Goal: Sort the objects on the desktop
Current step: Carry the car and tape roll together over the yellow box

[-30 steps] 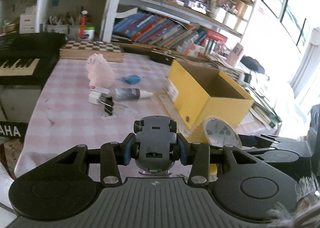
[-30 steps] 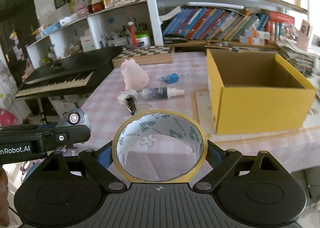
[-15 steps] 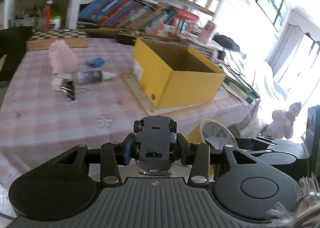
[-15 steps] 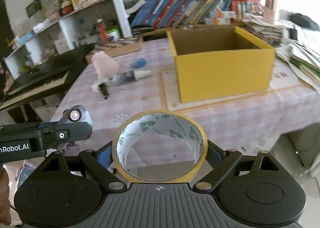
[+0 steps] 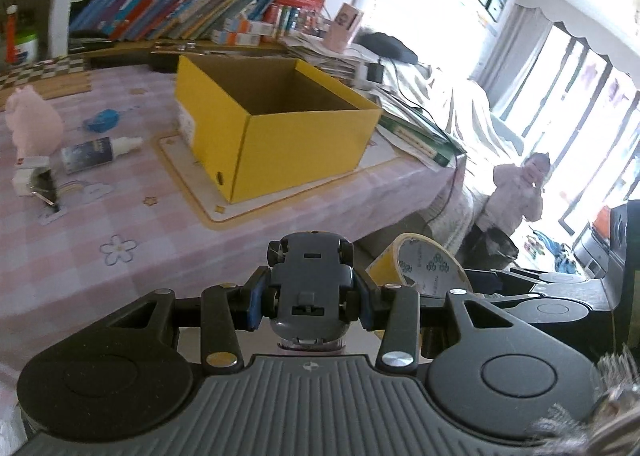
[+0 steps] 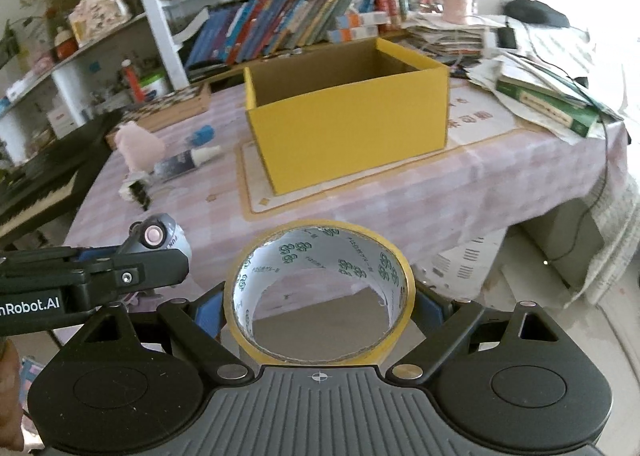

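My left gripper [image 5: 310, 298] is shut on a grey toy car [image 5: 310, 284], held underside up, near the table's front edge. My right gripper [image 6: 318, 306] is shut on a roll of yellow tape [image 6: 318, 292], its pads pressing the roll's sides. The tape roll [image 5: 418, 262] shows just right of the car in the left wrist view, and the car [image 6: 162, 238] shows at the left of the right wrist view. An open yellow cardboard box [image 5: 276, 124] [image 6: 346, 124] stands on the pink checked tablecloth [image 5: 120, 224] ahead of both grippers.
On the table left of the box lie a pink plush toy [image 5: 34, 122], a small bottle [image 5: 98, 148], a blue object [image 5: 102, 120] and a binder clip [image 5: 40, 186]. Books and papers [image 6: 548, 96] pile up right of the box. A bookshelf stands behind, a keyboard [image 6: 36, 184] at left.
Both grippers have swung to the right with their loads, so the yellow box now sits centred ahead and the small objects have slid to the left. Neither grip has changed.
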Tool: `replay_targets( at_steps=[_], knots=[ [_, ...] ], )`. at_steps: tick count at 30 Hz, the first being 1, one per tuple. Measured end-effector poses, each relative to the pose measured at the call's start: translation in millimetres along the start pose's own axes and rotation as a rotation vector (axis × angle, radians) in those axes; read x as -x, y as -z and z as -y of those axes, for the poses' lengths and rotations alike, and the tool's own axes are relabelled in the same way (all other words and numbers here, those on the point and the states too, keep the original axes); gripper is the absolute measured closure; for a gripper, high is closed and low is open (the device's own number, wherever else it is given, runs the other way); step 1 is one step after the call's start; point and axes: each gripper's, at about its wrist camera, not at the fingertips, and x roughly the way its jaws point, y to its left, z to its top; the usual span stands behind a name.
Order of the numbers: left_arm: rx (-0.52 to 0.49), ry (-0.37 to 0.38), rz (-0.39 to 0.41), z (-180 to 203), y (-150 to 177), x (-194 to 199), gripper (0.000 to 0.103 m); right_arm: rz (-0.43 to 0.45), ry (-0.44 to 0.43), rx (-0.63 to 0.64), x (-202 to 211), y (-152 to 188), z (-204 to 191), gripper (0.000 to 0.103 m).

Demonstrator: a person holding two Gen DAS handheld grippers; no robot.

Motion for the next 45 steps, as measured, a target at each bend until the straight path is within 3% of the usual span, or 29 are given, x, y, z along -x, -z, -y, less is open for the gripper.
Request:
replay_targets(
  at_steps=[10,45],
  knots=[
    [-0.018,0.037,-0.012,6,-10,-16,0.063,0.004,0.026,-0.019,-3,-7,11,0.011],
    [0.025,-0.008,-0.002,26,-50,-68,0.063,-0.034,-0.02,0.023,-43,-55,53,0.011]
  ],
)
